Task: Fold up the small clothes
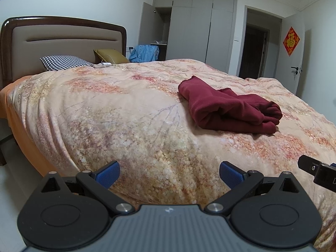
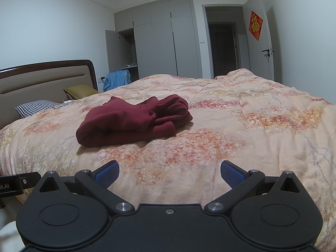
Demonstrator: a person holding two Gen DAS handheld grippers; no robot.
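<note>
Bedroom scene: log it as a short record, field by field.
garment: dark red cloth, loosely bunched on the quilt, not neatly folded
surface: floral quilt covering the bed
left claw: open, empty, over the near quilt edge, apart from the cloth
right claw: open, empty, short of the cloth
pillows: checked pillow and olive pillow by the headboard
background: wardrobe with one door open, dark doorway

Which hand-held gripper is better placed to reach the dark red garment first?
Probably the right hand-held gripper: the dark red garment lies nearly straight ahead. From the left hand-held gripper, also open, it sits off to the right.
</note>
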